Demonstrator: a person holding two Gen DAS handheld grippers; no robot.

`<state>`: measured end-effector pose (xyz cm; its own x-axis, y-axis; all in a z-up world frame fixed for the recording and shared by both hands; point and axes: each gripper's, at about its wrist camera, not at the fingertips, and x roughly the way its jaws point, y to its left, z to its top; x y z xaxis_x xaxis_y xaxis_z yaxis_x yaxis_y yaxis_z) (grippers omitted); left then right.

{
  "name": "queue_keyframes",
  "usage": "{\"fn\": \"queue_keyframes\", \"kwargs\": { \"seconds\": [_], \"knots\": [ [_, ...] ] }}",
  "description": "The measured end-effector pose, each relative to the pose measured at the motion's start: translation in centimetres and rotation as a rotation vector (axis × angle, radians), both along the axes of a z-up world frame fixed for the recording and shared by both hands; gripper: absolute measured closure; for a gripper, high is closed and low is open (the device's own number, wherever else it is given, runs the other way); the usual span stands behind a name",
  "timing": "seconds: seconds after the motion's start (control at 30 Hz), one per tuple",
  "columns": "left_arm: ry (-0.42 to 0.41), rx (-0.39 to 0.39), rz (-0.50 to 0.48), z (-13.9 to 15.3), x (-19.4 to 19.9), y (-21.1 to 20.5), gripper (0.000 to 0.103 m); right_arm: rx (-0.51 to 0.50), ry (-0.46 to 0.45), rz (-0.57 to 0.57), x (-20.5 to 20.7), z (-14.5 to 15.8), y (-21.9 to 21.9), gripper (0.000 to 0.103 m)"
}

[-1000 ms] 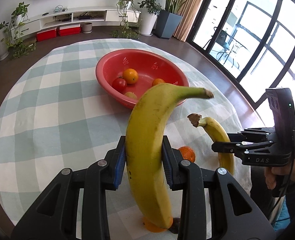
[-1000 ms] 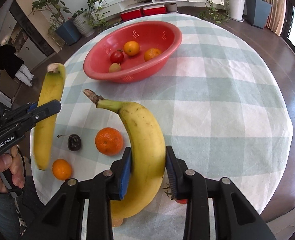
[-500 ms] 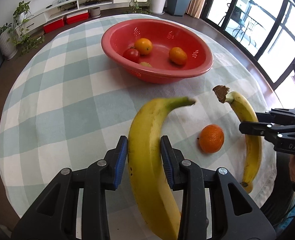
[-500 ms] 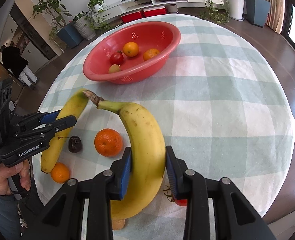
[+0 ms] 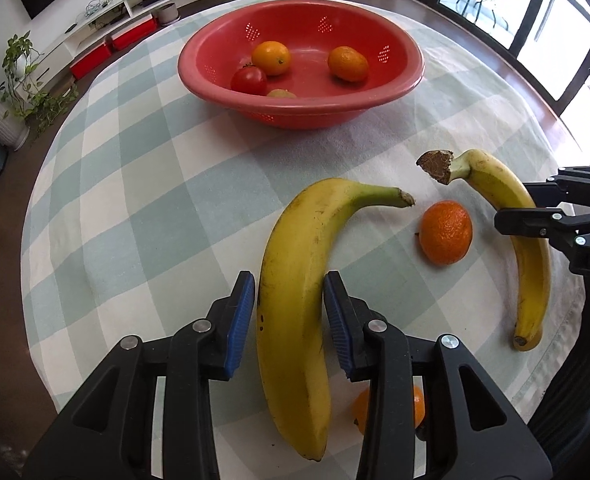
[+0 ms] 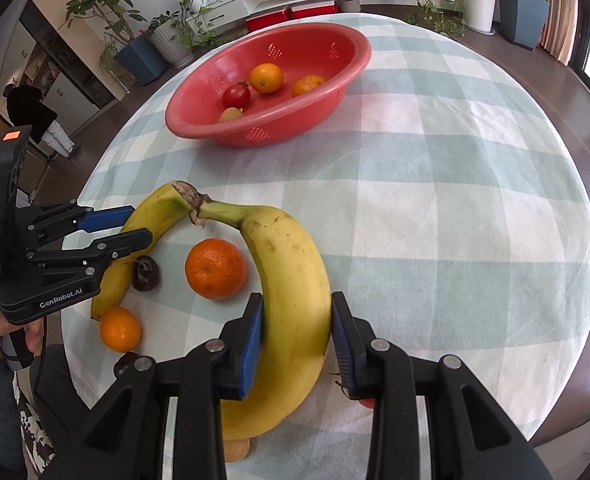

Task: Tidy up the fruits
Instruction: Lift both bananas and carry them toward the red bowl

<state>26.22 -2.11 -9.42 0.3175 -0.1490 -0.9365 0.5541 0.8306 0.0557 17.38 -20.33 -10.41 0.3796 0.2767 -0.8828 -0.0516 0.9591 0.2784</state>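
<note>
Now, step in hand: two bananas are being laid down side by side on the near part of the worktop (image 6: 455, 200), stems toward the red bowl (image 5: 299, 64) (a judgement; the bowl already holds two oranges, a tomato and a pale fruit).
Left hand-held gripper (image 5: 289, 320): jaws opening around the left banana (image 5: 295, 300); small gaps show at both blue pads, so the fruit seems to lie on the cloth on its own.
Right hand-held gripper (image 6: 297, 338): clamped on the right banana (image 6: 291, 280), pads pressing both flanks.
Where the fruit lies: the bananas curve toward each other, stem ends almost meeting; a mandarin (image 6: 216, 269) sits between them, a dark small fruit (image 6: 146, 274) and a smaller orange (image 6: 120, 329) near the left banana's lower end.
Doing it well: widen the left jaws fully before lifting straight up, so the pads do not drag the banana.
Right side: set its banana flat before letting go (the underside is hidden, so I cannot tell whether it rests on the cloth).
Risk: a nudge could roll the mandarin.
</note>
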Motion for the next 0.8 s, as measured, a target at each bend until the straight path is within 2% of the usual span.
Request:
{"fn": "queue_keyframes", "kwargs": {
  "seconds": [0.17, 0.3, 0.43, 0.6, 0.8],
  "knots": [
    [0.003, 0.036, -0.015, -1.1, 0.2, -0.4, 0.069, -0.032, 0.031, 0.009, 0.5, -0.6, 0.7, 0.068],
    [0.004, 0.015, -0.025, -1.4, 0.5, -0.1, 0.072, -0.069, 0.058, 0.024, 0.9, -1.1, 1.4, 0.067],
    [-0.044, 0.014, -0.030, -1.4, 0.0, 0.1, 0.073, -0.123, 0.084, 0.065, 1.2, -1.2, 2.2, 0.064],
    [-0.076, -0.016, -0.035, -0.8, -0.7, 0.4, 0.073, -0.227, 0.132, 0.155, 1.4, -1.4, 4.2, 0.053],
    [-0.116, -0.065, -0.008, 1.2, -0.8, 1.6, 0.073, -0.270, 0.133, 0.184, 1.4, -1.6, 4.8, 0.056]
  ]
}}
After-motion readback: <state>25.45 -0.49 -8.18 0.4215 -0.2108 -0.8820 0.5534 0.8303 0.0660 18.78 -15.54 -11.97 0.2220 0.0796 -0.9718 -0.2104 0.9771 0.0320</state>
